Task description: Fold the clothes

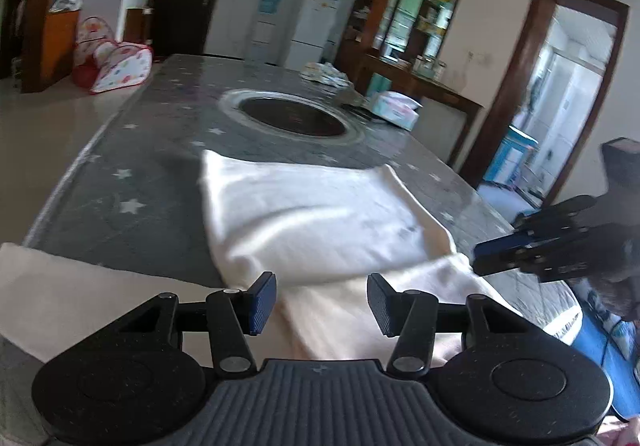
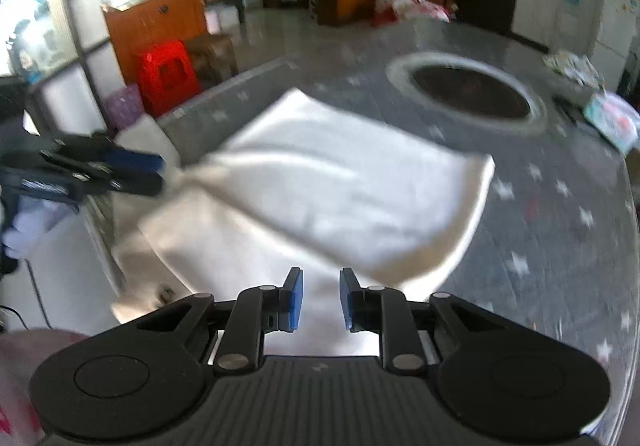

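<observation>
A white cloth is spread on the grey star table, in the middle of both views. Its near part hangs over the table edge, low in the frame. One fold seems to be made already, since a top layer is seen lying over a bottom one.

The left gripper is held open, with nothing between its pads. The cloth is seen just past its tips and under them. The right gripper is open a little, and nothing is pinched in it. The cloth lies under and in front of it. In the left view, the right gripper is seen at the right side, with its tip at the cloth's near right corner.

For a good next fold, both near corners should probably be gripped at the same time. Only the wanted layers should be pinched. The edges should be kept even, so no crooked fold is made.
</observation>
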The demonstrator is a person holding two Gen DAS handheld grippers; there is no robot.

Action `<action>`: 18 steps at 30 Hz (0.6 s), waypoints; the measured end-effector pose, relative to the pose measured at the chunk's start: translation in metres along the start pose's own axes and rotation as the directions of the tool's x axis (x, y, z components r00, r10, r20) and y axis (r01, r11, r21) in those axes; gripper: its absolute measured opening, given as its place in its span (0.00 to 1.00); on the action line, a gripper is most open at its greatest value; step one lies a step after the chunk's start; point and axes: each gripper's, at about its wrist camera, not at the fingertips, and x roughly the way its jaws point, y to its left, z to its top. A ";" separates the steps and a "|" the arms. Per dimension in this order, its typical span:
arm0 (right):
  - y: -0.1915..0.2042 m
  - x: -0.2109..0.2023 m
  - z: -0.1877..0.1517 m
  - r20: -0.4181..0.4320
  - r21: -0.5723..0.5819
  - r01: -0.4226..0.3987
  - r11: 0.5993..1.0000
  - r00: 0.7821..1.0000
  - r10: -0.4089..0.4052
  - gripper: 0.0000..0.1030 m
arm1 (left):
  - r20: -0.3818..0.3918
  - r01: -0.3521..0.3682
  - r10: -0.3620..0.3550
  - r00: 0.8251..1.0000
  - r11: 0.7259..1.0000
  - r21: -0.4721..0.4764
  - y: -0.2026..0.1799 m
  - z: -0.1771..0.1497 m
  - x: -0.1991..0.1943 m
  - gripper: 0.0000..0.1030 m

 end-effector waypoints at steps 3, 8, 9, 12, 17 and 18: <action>-0.008 0.007 -0.012 -0.014 0.030 0.011 0.999 1.000 -0.010 0.19 | -0.028 0.037 -0.036 0.999 0.999 0.028 -0.010 -0.003 0.009 0.51; -0.013 0.009 -0.015 0.015 0.057 0.022 0.998 1.000 -0.023 0.19 | -0.066 0.057 -0.055 0.996 0.998 0.016 -0.015 -0.009 0.023 0.49; -0.014 0.009 -0.013 0.029 0.061 0.019 0.998 0.999 -0.020 0.19 | -0.071 0.056 -0.055 0.996 0.998 0.013 -0.015 -0.010 0.025 0.49; -0.017 0.016 -0.011 0.045 0.074 0.018 0.997 0.999 -0.021 0.19 | -0.086 0.043 -0.042 0.995 0.999 0.002 -0.012 -0.016 0.028 0.48; -0.020 0.032 -0.015 0.022 0.090 0.018 0.996 1.000 -0.020 0.19 | -0.084 0.033 -0.035 0.996 0.999 -0.023 -0.005 -0.020 0.023 0.46; -0.017 0.030 -0.014 0.027 0.079 0.023 0.997 0.999 -0.025 0.19 | -0.076 0.029 -0.031 0.997 0.999 -0.029 -0.004 -0.021 0.019 0.46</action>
